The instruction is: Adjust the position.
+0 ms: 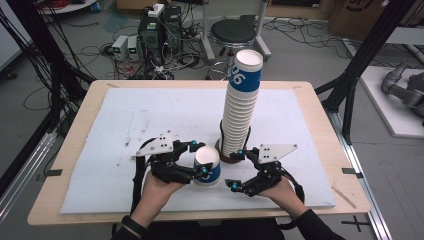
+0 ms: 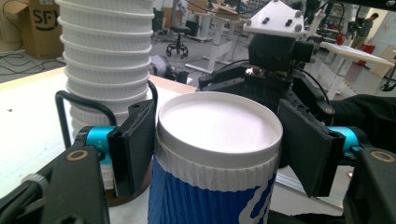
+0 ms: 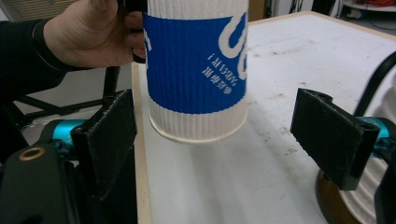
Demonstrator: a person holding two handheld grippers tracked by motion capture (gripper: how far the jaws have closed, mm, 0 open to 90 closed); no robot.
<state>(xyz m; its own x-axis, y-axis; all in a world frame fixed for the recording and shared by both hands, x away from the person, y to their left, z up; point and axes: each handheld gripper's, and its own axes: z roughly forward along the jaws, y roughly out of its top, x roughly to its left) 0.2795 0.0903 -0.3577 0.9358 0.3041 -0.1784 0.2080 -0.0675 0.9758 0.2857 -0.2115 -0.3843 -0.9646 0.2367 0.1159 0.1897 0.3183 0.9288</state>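
Currently, the left gripper [image 1: 199,159] is clamping an upside-down blue-and-white ribbed paper cup [image 1: 207,167] at lower centre of the high view, beside the tall stack of paper cups [image 1: 241,102]. The right gripper [image 1: 236,169] is gaping open nearby. Being light and crushable, the cup is probably best squeezed gently mid-wall.

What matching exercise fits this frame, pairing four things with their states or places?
Things:
1. left gripper
2. right gripper
3. single cup
4. cup stack

States:
A. tall, standing on a brown base by a black wire holder
B. open, nothing between its pads
C. upside down, blue band, lifted off the table
D. shut on the single cup

Pairs: 1-D, 2-B, 3-C, 4-A
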